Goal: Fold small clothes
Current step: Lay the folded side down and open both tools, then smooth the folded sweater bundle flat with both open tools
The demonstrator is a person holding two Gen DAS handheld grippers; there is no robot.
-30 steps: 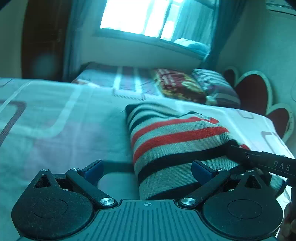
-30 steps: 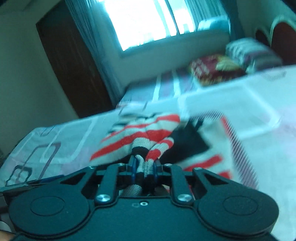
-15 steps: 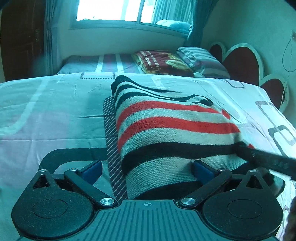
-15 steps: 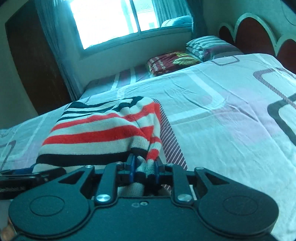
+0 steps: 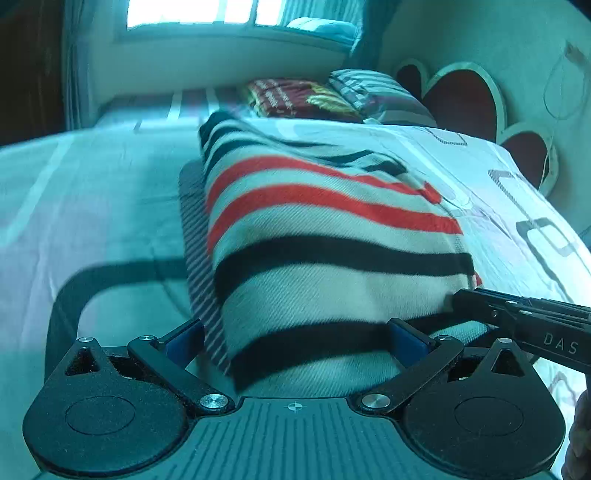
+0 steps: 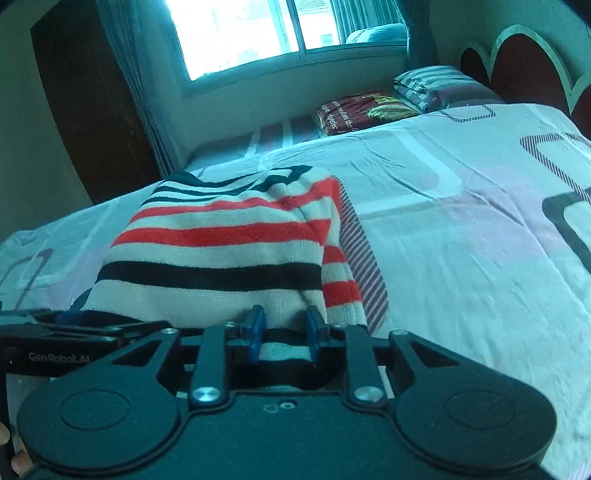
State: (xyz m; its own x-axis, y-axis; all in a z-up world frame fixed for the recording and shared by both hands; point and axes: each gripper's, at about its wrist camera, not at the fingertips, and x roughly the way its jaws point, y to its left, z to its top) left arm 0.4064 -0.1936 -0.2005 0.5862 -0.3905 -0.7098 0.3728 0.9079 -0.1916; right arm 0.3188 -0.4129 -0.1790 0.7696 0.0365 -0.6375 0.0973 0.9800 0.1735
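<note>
Since the earlier frames, both grippers have sunk toward the bed (image 6: 461, 236), and the striped sweater (image 6: 221, 254), which a second ago hung bunched and lifted from the right gripper, now lies folded flat on the sheet. The right gripper's pads, then squeezed tight on a wad of knit, stand a little apart.

The right gripper (image 6: 282, 334) sits at the sweater's near right corner. Its blue pads (image 6: 255, 332) flank the hem with a small gap, and the jaws are closing at this moment with the knit edge between them; the pads do not appear to press on it.

The left gripper (image 5: 295, 339) hovers at the sweater's near left edge, its jaws spread wide. One pad lies over bare sheet beside the sweater, the other over the knit, and nothing is clamped.

Relative to the sweater, two pillows (image 6: 369, 110) lie far beyond its far edge, by the window (image 6: 258, 33). A scalloped headboard (image 6: 524, 70) stands well off to the sweater's right. A hatched band printed on the sheet runs just beside the sweater's right edge.
</note>
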